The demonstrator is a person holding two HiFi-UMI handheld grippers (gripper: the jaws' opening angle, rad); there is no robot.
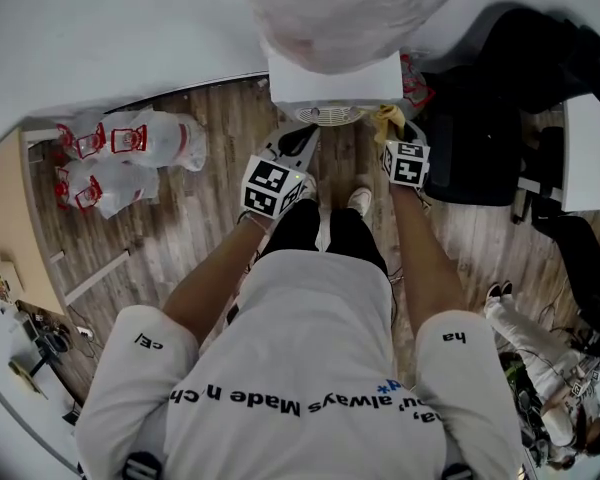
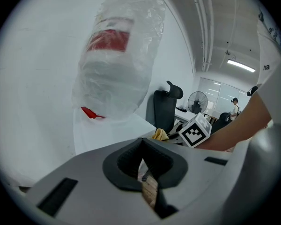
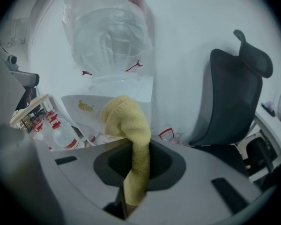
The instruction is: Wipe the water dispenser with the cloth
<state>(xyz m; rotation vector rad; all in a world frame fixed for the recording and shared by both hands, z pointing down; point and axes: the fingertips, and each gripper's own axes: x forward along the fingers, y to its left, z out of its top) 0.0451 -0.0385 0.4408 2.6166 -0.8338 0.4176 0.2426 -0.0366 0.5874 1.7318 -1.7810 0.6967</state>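
A person is standing on a grey-brown wood-plank floor [image 1: 195, 233], facing a white box-shaped water dispenser [image 1: 335, 76] that is sitting at 12 o'clock in the head view, against a plain white wall [image 1: 100, 28]. A clear plastic-wrapped water bottle with a red label [image 2: 114, 64] is standing upside down on top of it.

The right gripper [image 3: 135, 170] is clamping a yellow terry cloth [image 3: 129, 121]. The cloth is bunching up above the jaws and hanging just in front of the dispenser's front, at about 1 o'clock from the person's shoes; whether it is touching is unclear. The left gripper [image 2: 146, 172] is pointing at the dispenser with its jaws drawn together and nothing between them.

A black high-backed office chair [image 1: 480, 118] is standing at 2 o'clock, just beside the dispenser. Wrapped clear water bottles with red handles [image 1: 130, 153] are lying on the floor at 10 o'clock, and a light wooden table [image 1: 20, 218] is showing at 9 o'clock. Another person [image 1: 540, 353] is sitting at 4 o'clock.
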